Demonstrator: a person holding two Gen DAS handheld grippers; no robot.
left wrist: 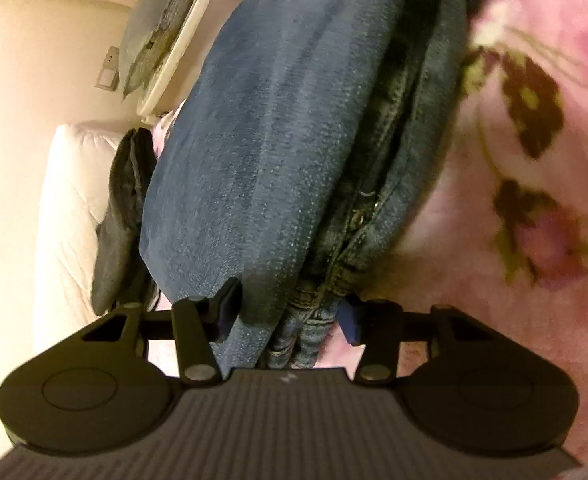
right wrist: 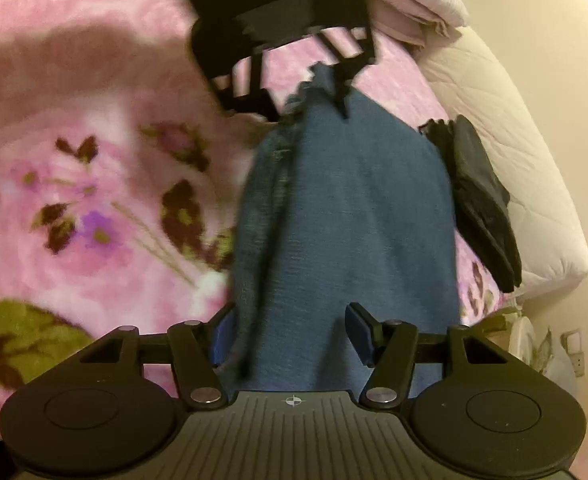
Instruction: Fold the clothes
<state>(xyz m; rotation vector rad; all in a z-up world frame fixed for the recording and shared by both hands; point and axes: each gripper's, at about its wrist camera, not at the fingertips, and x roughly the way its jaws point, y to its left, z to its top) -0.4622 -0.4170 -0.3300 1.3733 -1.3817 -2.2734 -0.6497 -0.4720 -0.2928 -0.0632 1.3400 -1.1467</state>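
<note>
Denim jeans (left wrist: 262, 152), heavy, stiff, folded lengthwise over pink blanket (left wrist: 533, 240): my left gripper (left wrist: 290, 316) & right gripper (right wrist: 290, 332) clamp opp. ends; best hold: thick seams.

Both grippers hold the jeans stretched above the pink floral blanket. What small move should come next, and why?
Probably lower both ends together onto the blanket. The left gripper and right gripper each have jaws closed on opposite ends of the jeans, already doubled lengthwise and hanging taut between them. The blanket beside them looks bare, while the dark folded garment lies off to the side.
</note>
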